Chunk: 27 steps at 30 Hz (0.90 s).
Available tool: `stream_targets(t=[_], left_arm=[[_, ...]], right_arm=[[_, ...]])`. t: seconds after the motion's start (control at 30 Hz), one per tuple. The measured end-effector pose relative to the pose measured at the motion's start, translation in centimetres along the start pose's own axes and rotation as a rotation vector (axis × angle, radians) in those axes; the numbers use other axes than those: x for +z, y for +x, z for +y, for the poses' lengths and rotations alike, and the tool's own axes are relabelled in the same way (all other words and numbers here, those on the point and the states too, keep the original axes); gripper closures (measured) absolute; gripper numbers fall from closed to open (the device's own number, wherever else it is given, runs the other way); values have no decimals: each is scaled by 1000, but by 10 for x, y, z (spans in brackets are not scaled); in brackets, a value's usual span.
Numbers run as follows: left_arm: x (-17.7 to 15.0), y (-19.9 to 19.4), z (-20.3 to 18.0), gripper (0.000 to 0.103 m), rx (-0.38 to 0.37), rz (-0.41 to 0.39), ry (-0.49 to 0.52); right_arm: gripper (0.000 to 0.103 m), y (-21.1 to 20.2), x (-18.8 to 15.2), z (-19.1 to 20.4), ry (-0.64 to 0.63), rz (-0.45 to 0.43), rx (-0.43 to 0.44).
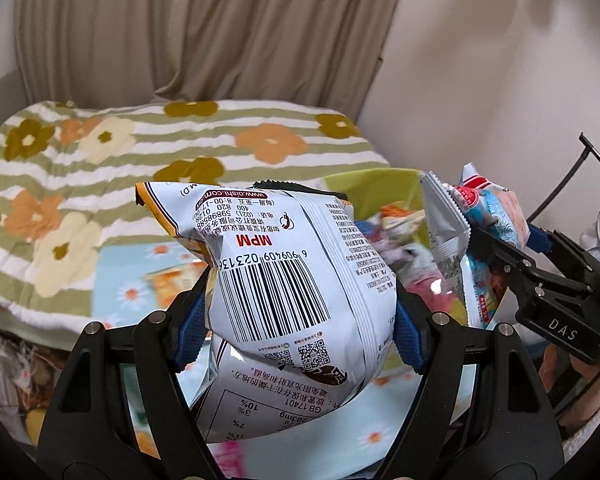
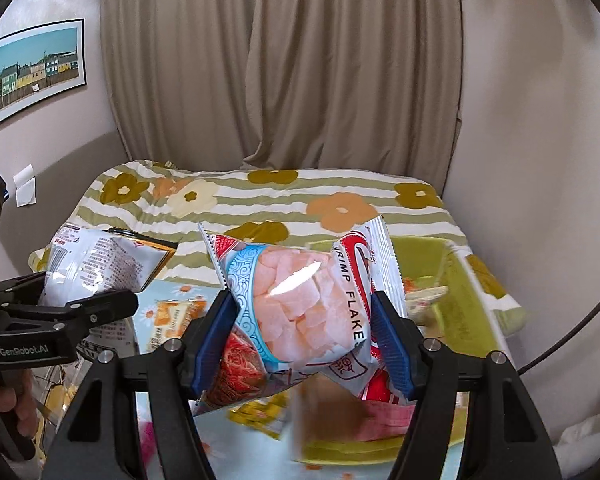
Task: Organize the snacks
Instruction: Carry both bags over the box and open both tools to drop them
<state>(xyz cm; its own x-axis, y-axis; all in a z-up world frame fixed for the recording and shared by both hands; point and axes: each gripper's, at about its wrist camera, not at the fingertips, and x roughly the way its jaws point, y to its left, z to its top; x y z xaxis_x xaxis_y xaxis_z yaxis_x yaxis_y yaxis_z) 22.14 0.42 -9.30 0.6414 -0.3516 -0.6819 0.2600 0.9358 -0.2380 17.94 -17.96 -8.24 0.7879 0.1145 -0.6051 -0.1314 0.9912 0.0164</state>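
The left gripper fingers clamp a white barcode snack bag; the right gripper fingers clamp a shrimp flakes bag, both held above the near end of the flowered bed.

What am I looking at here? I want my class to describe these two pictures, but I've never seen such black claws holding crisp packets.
No robot: a person holds two hand-held grippers, each with a fisheye camera looking along its fingers. In the left camera's view, the left gripper squeezes a white barcoded snack bag. In the right camera's view, the right gripper squeezes a clear-windowed bag of pink shrimp flakes. Below are a flower-patterned bedspread and a green bin.
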Motion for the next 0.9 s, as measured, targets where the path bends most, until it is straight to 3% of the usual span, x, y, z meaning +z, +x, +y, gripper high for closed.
stream_targets(t=[0.37, 0.73, 0.83, 0.9], left_arm=[[2, 67, -109, 29, -62, 68, -28], [-12, 141, -152, 29, -20, 208, -8], [-14, 151, -152, 20, -17, 243, 2], [-15, 155, -152, 1, 3, 261, 22]], right_arm=[[39, -1, -6, -105, 23, 25, 39], [39, 28, -19, -151, 84, 89, 90], [39, 33, -21, -157, 106, 104, 94], [39, 36, -21, -158, 122, 114, 104]])
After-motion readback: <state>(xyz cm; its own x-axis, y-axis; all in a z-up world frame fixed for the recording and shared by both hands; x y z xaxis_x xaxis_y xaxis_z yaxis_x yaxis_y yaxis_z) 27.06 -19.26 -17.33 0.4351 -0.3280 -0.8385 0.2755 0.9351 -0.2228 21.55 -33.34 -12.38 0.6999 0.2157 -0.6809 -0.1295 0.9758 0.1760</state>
